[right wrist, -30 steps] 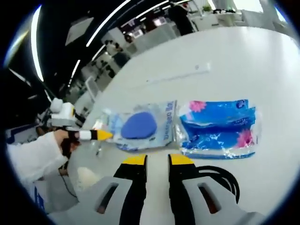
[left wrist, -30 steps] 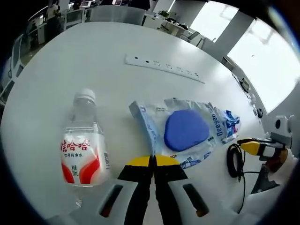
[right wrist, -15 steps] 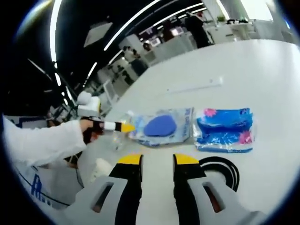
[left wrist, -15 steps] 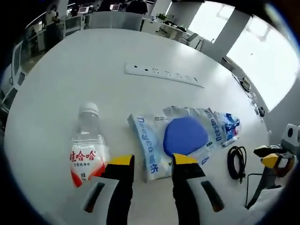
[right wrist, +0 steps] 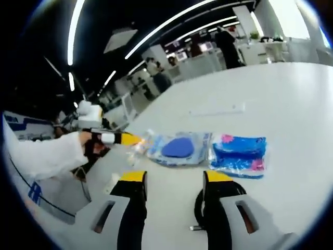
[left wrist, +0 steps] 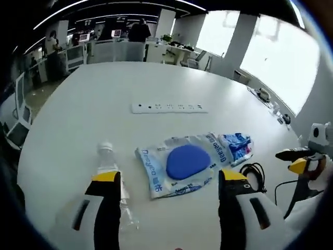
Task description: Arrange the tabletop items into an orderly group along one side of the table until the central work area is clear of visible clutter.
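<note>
Open-plan office backdrop, desks and bright windows beyond; round white matte table (left wrist: 78, 104) as work surface. Change noted: the left gripper (left wrist: 169, 179), closed at the pouch's edge a second ago, now stands with its yellow-tipped black jaws spread wide and holding nothing, drawn back above the items; the right gripper (right wrist: 173, 177) has also widened and grips nothing. Judgement: the pouch has been released where it lies, and the items already sit in a tight row, so grouping looks well advanced. Left to right in the left gripper view: clear ribbed plastic water bottle with white cap (left wrist: 110, 161), lying flat, partly behind the left jaw; crinkled translucent plastic pouch holding a smooth blue oval pad (left wrist: 182, 162), just beside the bottle; glossy blue plastic-wrapped tissue pack with pink flower print (left wrist: 237, 147), touching the pouch's far edge; coiled black cable (left wrist: 254, 173), near the pack. Beyond them, well apart, a long white rigid power strip (left wrist: 169, 108). All rest toward the near side of the table.
</note>
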`<state>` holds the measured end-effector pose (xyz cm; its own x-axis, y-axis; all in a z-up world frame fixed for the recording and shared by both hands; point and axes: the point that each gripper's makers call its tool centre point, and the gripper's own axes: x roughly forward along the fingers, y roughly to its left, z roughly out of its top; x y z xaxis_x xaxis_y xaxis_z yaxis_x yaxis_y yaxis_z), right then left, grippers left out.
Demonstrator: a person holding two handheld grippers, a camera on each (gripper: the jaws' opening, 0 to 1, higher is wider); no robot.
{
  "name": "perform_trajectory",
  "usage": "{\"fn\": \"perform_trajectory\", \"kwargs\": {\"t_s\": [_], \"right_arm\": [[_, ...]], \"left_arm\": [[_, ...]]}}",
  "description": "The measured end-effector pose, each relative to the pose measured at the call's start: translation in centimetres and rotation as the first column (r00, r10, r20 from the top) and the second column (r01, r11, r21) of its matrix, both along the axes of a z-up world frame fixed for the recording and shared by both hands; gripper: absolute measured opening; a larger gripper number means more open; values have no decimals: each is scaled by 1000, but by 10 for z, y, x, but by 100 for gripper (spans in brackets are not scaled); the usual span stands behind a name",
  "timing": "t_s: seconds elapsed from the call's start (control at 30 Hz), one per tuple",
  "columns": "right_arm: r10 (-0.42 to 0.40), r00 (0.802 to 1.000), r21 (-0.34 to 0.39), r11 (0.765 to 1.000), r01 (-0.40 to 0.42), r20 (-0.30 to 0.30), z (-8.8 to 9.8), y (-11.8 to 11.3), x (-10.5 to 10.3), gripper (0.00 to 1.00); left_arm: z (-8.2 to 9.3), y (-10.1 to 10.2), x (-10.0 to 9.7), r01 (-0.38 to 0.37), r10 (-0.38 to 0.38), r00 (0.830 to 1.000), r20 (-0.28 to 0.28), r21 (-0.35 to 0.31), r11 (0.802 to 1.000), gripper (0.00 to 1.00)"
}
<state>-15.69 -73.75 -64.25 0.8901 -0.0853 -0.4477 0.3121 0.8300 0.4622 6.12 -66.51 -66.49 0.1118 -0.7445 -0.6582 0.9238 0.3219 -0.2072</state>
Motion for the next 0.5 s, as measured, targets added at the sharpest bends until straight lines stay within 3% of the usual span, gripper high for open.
{"fn": "perform_trajectory", "kwargs": {"t_s": [0.23, 0.5], "right_arm": [[-17, 1000, 12, 1000, 16, 23, 12, 7, -27, 45], [-96, 994, 42, 995, 94, 46, 21, 5, -58, 46]], "left_arm": [[17, 27, -16, -15, 16, 1000, 18, -16, 1000, 81], [23, 65, -24, -109, 108, 994, -14, -37, 993, 82]]}}
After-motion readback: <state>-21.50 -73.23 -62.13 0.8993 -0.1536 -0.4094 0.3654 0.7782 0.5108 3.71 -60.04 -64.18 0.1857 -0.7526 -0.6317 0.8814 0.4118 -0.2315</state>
